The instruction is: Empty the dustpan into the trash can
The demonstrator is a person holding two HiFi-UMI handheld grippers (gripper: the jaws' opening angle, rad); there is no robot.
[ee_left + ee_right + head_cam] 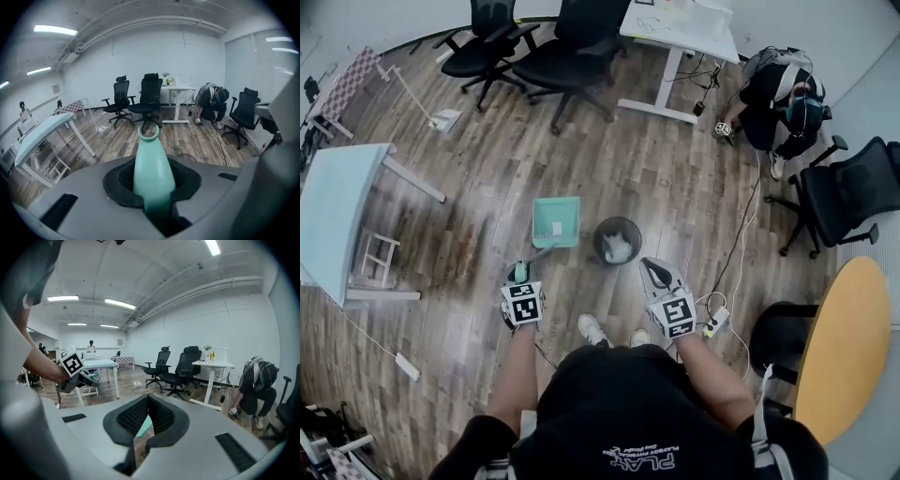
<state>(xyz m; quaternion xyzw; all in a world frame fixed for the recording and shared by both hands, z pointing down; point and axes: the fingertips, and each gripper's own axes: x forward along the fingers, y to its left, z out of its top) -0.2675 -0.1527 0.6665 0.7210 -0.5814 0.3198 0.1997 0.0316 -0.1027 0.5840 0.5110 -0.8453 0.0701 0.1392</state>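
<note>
Tongs, left (pixel 522 274): clenched on the dustpan's (pixel 556 221) handle, pads part-way apart around it.
Tongs, right (pixel 654 272): pads together at the tips, nothing between them, near the trash can's (pixel 596 242) right side.
Dustpan: tray just left of the trash can, not over it; cannot tell whether it touches the floor (pixel 487 187).
Trash can: round, black, pale crumpled stuff inside.
Floor: wood-look planks, brown-grey, cables (pixel 741 234) trailing across.
Room: black office chairs (pixel 572 47), white desk (pixel 680 28), pale blue tabletop (pixel 333 206), round yellow tabletop (pixel 848 347), a person (pixel 778 103) crouching far off.
Materials: dustpan smooth mint plastic, square tray, handle ending in an open hook; tongs pads black, ribbed.
</note>
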